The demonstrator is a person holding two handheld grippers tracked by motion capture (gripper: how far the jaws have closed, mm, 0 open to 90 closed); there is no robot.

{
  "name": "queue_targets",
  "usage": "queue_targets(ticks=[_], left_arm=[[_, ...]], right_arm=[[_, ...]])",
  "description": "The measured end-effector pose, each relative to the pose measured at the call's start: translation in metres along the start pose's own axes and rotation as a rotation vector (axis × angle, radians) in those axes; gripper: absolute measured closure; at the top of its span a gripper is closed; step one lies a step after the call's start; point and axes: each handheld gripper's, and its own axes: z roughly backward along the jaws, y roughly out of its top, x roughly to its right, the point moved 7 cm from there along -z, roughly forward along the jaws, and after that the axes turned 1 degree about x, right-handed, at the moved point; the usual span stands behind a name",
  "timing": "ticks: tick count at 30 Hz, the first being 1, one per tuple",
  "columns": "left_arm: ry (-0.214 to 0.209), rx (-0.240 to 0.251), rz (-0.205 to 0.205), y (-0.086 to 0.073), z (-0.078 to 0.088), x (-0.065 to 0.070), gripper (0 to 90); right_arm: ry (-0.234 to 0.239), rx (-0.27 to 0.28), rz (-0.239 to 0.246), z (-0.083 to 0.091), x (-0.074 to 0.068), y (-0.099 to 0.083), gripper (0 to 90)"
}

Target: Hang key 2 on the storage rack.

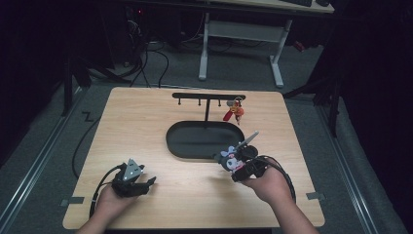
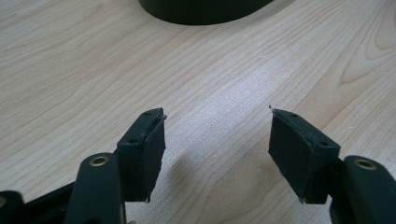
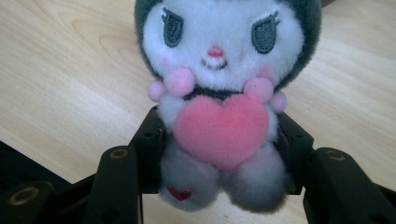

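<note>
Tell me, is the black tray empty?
Empty. The high view shows the black tray with a bare inside; the plush toy is held at its rim.

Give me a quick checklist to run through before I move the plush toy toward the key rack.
1. Right claw grip on the plush toy: ok, jaws squeeze its body from both sides.
2. Left claw: ok, open with nothing between the jaws, resting over bare table.
3. Free hook on the key rack: ok, the red keychain hangs near the right end; the pegs to its left look bare.
4. Hanging loop on the plush: cannot tell, no loop is clearly visible.
5. Path over the black oval tray: ok, nothing lies in it.
</note>
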Motion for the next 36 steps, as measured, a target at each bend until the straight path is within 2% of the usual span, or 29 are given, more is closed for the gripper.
queue_targets(ticks=[11,12,25,36], left_arm=[[-0.002,-0.002,0.001,0.000,0.000,0.000,36.2],[-0.002,-0.002,0.001,0.000,0.000,0.000,36.2],[-0.008,-0.005,-0.002,-0.001,0.000,0.000,36.2],[-0.010,-0.010,0.002,-0.002,0.000,-0.002,36.2]], right_arm=[[-0.006,0.022,-0.016,0.019,0.009,0.020,48.7],[-0.021,0.024,-0.018,0.022,0.010,0.024,48.7],[-0.020,0.069,-0.027,0.041,0.014,0.063,48.7],[-0.029,0.067,-0.038,0.050,0.019,0.092,48.7]])
